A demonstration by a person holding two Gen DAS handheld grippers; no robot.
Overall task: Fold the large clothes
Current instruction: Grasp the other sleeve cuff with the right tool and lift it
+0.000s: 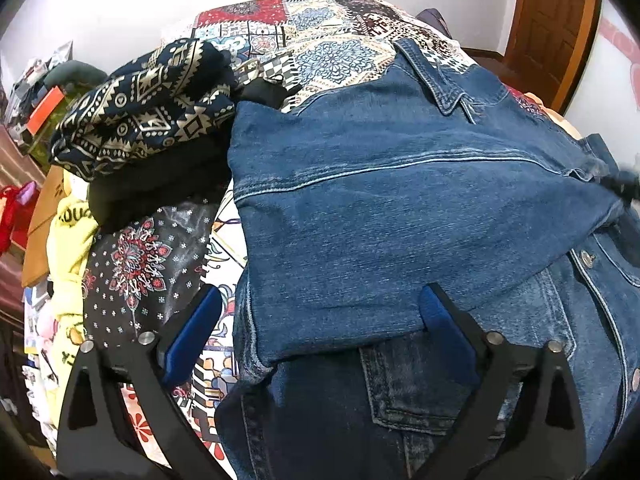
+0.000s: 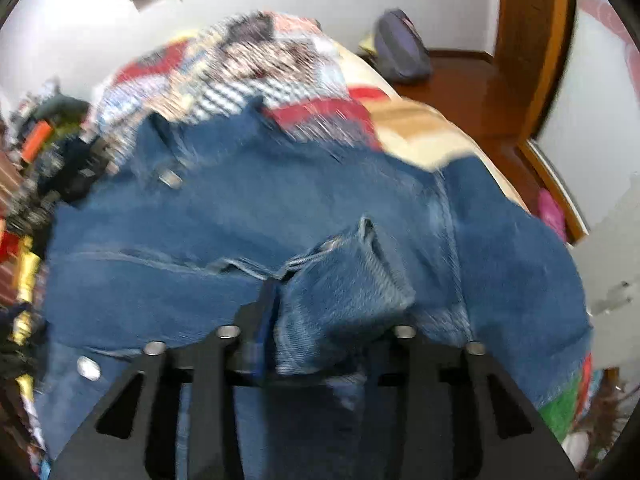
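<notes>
We see a blue denim jacket (image 1: 400,208) spread over the patterned bedspread (image 1: 320,32), collar toward the far end. One sleeve is folded across the body — its end lies near us, over a darker panel with a stitched pocket. Metal snap buttons line the front edge at right. In the blurred right wrist view, a bunched fold — possibly a cuff — rises from the jacket (image 2: 344,288).

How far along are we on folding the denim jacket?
Done: one panel of the denim jacket already lies folded over its front, on the patterned bedspread. In hand: the right gripper has a bunched denim cuff between its fingers; the left gripper is wide open, empty. Left: further folds, plus the patterned pile.
</notes>
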